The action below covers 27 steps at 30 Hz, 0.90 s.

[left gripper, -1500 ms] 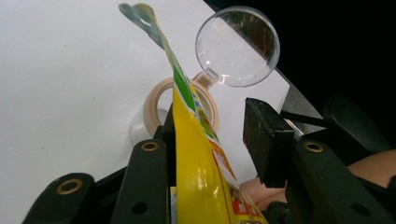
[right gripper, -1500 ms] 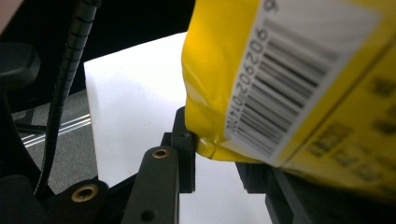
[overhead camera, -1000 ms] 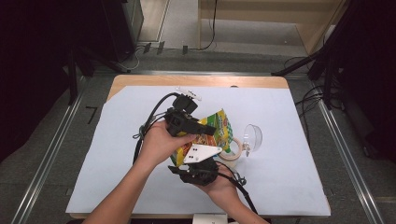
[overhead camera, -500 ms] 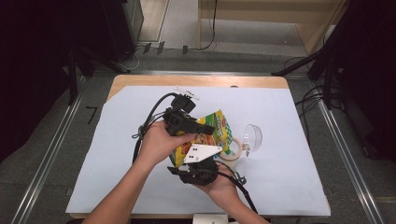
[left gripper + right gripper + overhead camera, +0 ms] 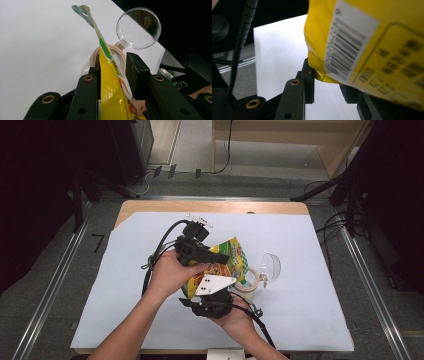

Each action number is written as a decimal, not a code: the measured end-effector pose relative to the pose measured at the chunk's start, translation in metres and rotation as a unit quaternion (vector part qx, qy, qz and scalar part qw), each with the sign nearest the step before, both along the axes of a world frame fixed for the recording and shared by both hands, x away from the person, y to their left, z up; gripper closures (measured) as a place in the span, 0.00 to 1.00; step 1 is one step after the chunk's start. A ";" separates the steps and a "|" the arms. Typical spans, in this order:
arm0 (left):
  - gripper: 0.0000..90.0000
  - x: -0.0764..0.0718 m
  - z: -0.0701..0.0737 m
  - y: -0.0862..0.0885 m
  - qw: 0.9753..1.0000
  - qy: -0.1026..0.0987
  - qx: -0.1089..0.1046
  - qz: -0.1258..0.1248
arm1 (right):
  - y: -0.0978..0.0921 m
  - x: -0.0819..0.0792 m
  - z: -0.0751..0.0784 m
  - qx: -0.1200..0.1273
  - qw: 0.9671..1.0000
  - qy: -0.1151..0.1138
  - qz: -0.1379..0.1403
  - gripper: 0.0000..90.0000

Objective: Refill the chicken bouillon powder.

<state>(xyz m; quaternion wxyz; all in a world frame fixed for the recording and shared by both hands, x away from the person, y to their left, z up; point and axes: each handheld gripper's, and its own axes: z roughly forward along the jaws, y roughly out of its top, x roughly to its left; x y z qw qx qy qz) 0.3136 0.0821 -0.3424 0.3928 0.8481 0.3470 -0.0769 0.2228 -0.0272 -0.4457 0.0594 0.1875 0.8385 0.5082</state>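
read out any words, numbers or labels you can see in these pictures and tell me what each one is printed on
No text can be read.
Yellow snack bag: a barcode on a white patch with digits beneath, too blurred to read.
Same bag, framed panel of dark print right of the barcode: blurred.
Bag front in the high view: colourful printing, too small to read.
Clear container and its lid: no lettering visible.

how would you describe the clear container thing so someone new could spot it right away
Start at the pale blue sheet covering the table, then find the yellow snack bag held between the two grippers near its middle. Just right of the bag sits a small jar with a beige rim. What sets it apart is its round, see-through lid, flipped open on a hinge.
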 end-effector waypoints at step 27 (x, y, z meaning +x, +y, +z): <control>0.78 -0.005 0.008 -0.004 1.000 0.001 -0.010 0.009 | -0.004 -0.005 0.006 0.022 1.000 0.005 -0.005 0.77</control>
